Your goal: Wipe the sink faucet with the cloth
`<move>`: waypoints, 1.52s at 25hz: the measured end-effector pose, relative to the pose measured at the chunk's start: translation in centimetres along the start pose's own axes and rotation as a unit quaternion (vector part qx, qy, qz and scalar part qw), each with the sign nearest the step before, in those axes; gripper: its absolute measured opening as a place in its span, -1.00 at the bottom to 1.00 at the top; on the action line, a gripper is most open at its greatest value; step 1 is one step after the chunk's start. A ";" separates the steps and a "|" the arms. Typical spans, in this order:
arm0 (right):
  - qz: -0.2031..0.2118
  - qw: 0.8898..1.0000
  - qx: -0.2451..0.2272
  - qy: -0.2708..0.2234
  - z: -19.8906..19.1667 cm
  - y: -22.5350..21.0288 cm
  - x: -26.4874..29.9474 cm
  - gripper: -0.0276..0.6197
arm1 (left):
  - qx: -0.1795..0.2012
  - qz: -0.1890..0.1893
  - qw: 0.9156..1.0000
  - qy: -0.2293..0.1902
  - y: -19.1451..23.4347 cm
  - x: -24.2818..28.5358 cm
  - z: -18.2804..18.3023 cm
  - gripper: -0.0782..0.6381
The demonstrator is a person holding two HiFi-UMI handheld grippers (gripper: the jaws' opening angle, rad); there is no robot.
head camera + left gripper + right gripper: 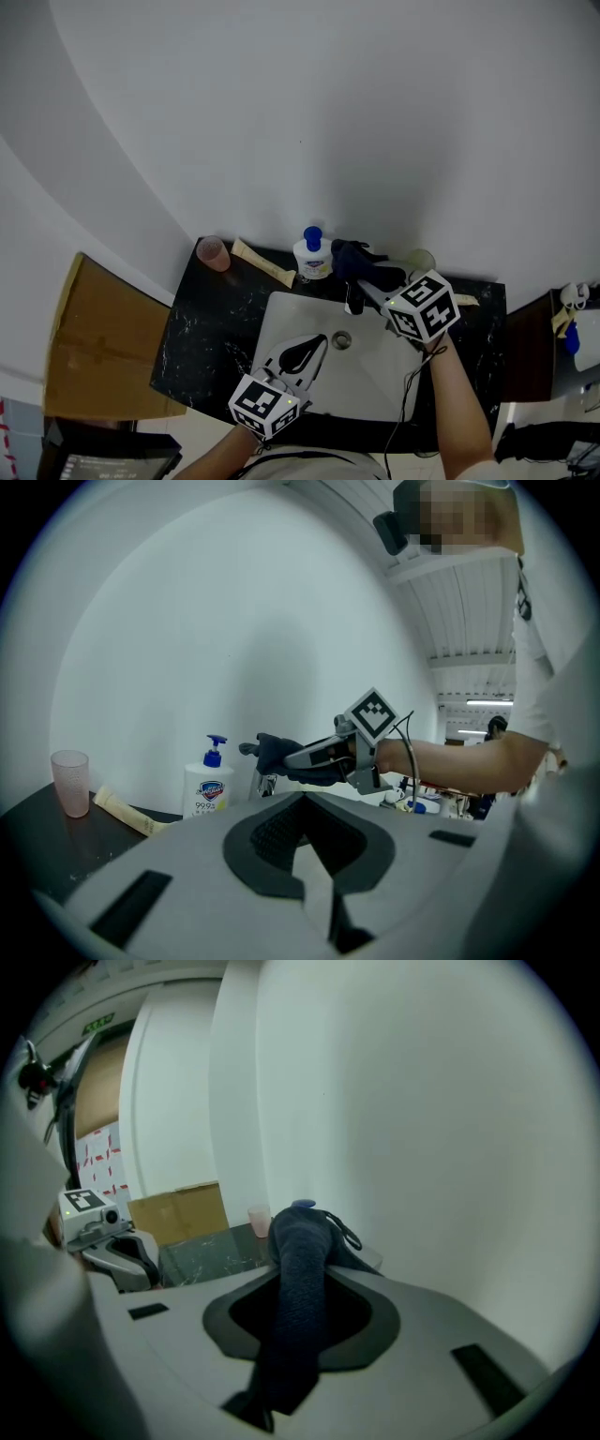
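Your right hand-held gripper (367, 287) is clamped on the dark cloth (300, 1269); the cloth runs up between the jaws and bunches past the tips. The bunched end sits on top of the faucet (266, 785) at the back edge of the sink (281, 319). The gripper comes in from the right, tilted down. Your left hand-held gripper (320, 344) has its jaws together with nothing in them. It hangs low over the basin, tips close to the drain (341, 339), pointing toward the faucet and apart from it. The sink is set in a black marbled table (202, 328). A soap bottle with a blue pump (312, 253) stands just left of the cloth against the wall. A tube (264, 262) lies further left, and a pink cup (214, 253) stands at the table's back left corner. A cardboard box (94, 347) sits left of the table.
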State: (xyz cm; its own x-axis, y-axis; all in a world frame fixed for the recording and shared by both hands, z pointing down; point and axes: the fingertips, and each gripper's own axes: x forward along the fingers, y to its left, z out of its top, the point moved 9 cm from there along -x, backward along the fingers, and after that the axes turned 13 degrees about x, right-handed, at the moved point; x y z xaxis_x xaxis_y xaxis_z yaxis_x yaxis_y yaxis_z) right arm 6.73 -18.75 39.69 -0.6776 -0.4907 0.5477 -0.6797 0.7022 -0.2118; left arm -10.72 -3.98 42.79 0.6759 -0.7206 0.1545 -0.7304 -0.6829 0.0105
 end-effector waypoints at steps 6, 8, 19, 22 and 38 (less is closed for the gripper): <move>-0.019 0.999 0.037 -0.018 2.0 -3.8 1.8 -0.61 | 0.004 0.004 1.000 -0.004 0.1 -0.6 0.3 -0.79; -0.033 0.998 0.042 -0.016 2.9 -4.9 2.5 -0.61 | 0.003 0.008 1.000 -0.006 0.2 -1.1 0.2 -0.79; -0.016 1.000 0.000 -0.002 0.1 0.3 0.0 -0.61 | 0.000 -0.003 1.000 -0.008 -0.1 -1.6 0.1 -0.79; -0.016 1.000 -0.005 0.001 -0.2 0.5 0.0 -0.61 | 0.003 -0.005 1.000 -0.010 0.0 -1.6 0.3 -0.79; -0.055 0.996 0.067 -0.027 1.6 -2.8 1.3 -0.61 | 0.004 -0.002 1.000 -0.014 -0.3 -3.2 0.4 -0.79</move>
State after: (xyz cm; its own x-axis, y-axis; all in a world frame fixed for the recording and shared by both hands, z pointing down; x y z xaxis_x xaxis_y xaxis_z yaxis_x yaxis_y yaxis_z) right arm 7.34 -22.19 39.74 -0.6084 -0.5905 0.5302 -0.7798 0.5688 -0.2613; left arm -12.61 -1.53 41.94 0.6816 -0.7208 0.1260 -0.7268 -0.6869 0.0023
